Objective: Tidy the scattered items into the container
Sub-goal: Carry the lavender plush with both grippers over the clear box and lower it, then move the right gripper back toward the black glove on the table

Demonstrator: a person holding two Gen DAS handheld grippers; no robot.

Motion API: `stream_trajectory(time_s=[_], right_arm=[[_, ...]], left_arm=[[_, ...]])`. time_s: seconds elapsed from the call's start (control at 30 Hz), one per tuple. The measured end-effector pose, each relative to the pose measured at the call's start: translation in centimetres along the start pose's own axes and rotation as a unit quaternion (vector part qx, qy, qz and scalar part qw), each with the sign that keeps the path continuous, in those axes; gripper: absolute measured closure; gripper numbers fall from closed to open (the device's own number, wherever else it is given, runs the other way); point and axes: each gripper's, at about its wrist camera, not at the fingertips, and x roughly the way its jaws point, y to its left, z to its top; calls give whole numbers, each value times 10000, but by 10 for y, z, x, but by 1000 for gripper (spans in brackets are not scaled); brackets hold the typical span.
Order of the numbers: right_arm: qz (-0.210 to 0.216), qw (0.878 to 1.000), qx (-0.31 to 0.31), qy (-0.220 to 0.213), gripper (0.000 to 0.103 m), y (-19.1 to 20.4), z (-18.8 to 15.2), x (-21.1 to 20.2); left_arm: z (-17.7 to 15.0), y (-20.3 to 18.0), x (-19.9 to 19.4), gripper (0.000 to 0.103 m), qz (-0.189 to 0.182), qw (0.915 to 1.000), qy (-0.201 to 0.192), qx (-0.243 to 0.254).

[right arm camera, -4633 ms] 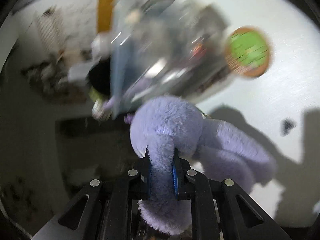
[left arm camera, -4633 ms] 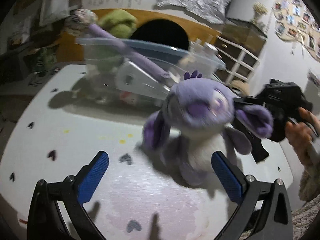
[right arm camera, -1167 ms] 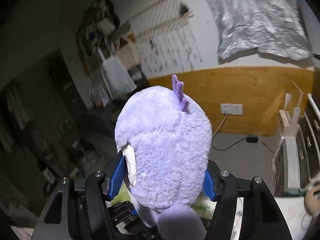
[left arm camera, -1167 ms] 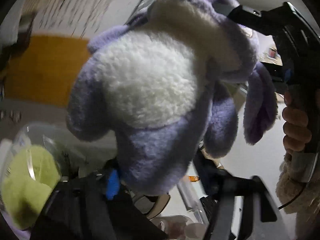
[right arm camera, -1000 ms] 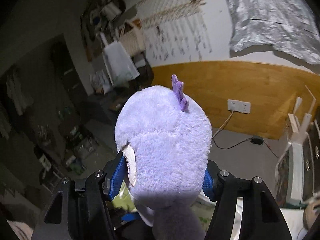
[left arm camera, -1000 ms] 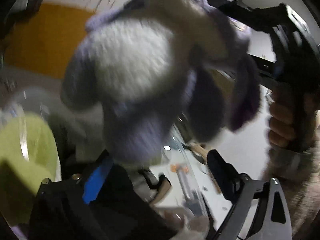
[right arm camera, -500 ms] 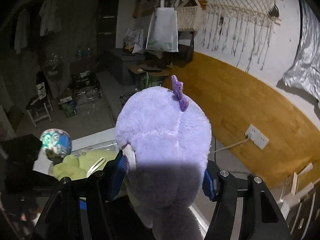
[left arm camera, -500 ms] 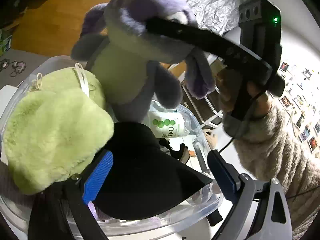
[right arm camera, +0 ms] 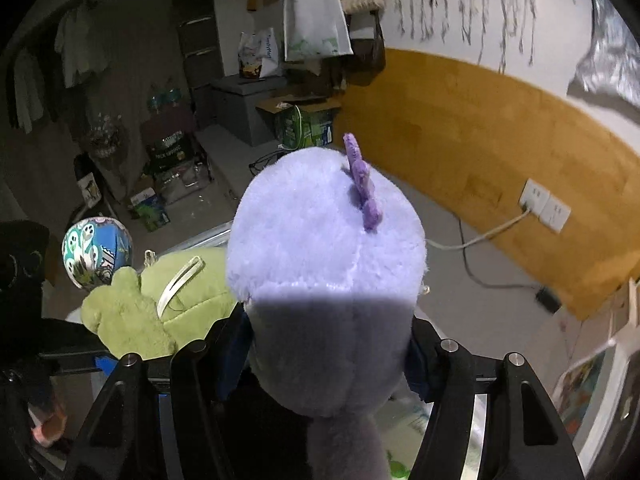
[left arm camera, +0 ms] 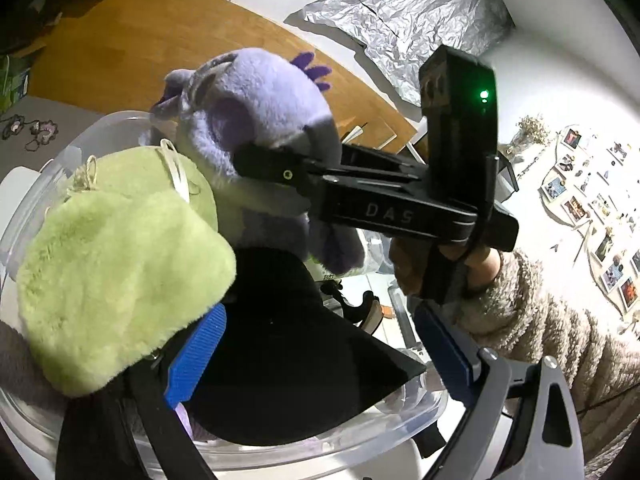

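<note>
Right now the right gripper (right arm camera: 332, 356) is clamped on the head of the purple plush (left arm camera: 256, 120), which hangs over the clear plastic bin (left arm camera: 280, 456) beside the green plush (left arm camera: 120, 264) and above a black cloth (left arm camera: 288, 352). Body points down into the bin, so release is probably next. Left gripper (left arm camera: 320, 360) is wide open, holding nothing, low at the bin's near rim.

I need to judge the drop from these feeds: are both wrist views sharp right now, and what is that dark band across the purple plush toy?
Left wrist view: sharp, no motion blur, strong fisheye bending at the edges; the wall at right is blown out white. Right wrist view: also sharp; the lower half of the purple plush toy lies in a hard-edged shadow, the upper half brightly lit, and the room behind is dim. The clear plastic container shows mild glare on its rim.
</note>
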Motion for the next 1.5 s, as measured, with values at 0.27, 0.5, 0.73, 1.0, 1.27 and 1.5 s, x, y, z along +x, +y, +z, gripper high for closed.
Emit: stream_trajectory(time_s=[0.27, 0.5, 0.73, 1.0, 1.27, 1.5], right_arm=[[-97, 9999, 119, -11, 22, 0, 3, 8], [-296, 9994, 39, 180, 0, 14, -13, 5], [-802, 9948, 256, -567, 0, 10, -4, -68], [-733, 9820, 1061, -1383, 0, 20, -6, -177], [-1098, 9585, 1676, -2026, 0, 65, -76, -249], [-1387, 9293, 2482, -2356, 0, 92, -138, -277]], left_arm=[[-3, -3, -9, 7, 121, 9999, 25, 33], [-13, 1, -38, 1, 324, 9992, -123, 189], [-25, -23, -37, 0, 577, 9964, -250, 567], [-28, -56, -56, 0, 694, 9919, -411, 985], [-56, -83, -82, 0, 914, 9870, -598, 1176], [-83, -99, -101, 0, 1043, 9842, -683, 1260]])
